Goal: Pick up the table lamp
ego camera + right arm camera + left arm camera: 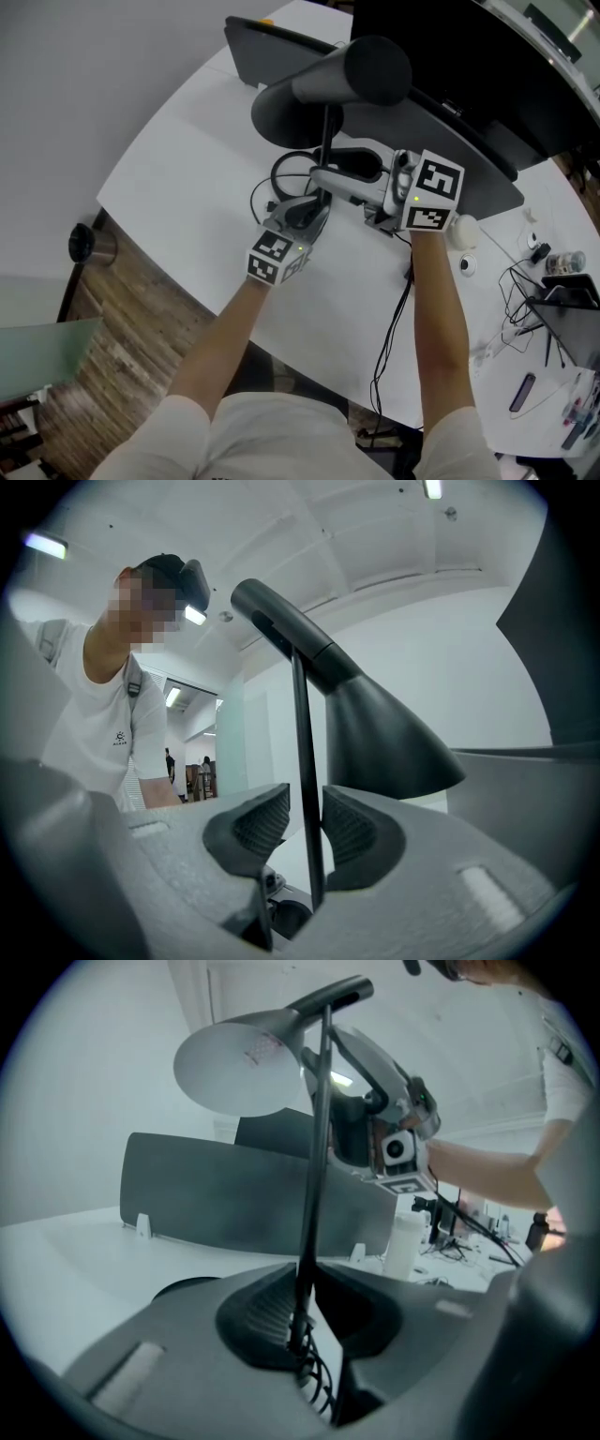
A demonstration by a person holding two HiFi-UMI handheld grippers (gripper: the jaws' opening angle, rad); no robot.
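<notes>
Table lamp (pixel 314 98): dark grey, at 12 o'clock in my head view, upright between both tools over the white worktop (pixel 187 178). I cannot tell whether its foot rests on the worktop.
Shade (pixel 234 1063): a cone at the top of the stem, its wide mouth turned toward 10 o'clock in the head view.
Stem (pixel 327 131): thin, black and upright, passing through both sets of jaws.
Left tool (pixel 305 1330): I have it clenched on the stem low down, with a ribbed pad against each side. A coiled cable (pixel 317 1382) sits just under the jaws.
Right tool (pixel 305 829): it comes in from 3 o'clock, higher on the stem than the left tool. Its jaws are drawn in on the stem, gripping it between the pads.
Divider panel (pixel 473 164): dark grey, behind the lamp, running from 11 to 2 o'clock.
Metal cup (pixel 91 244): on the wooden floor (pixel 122 347) at 9 o'clock, well apart from the lamp.
</notes>
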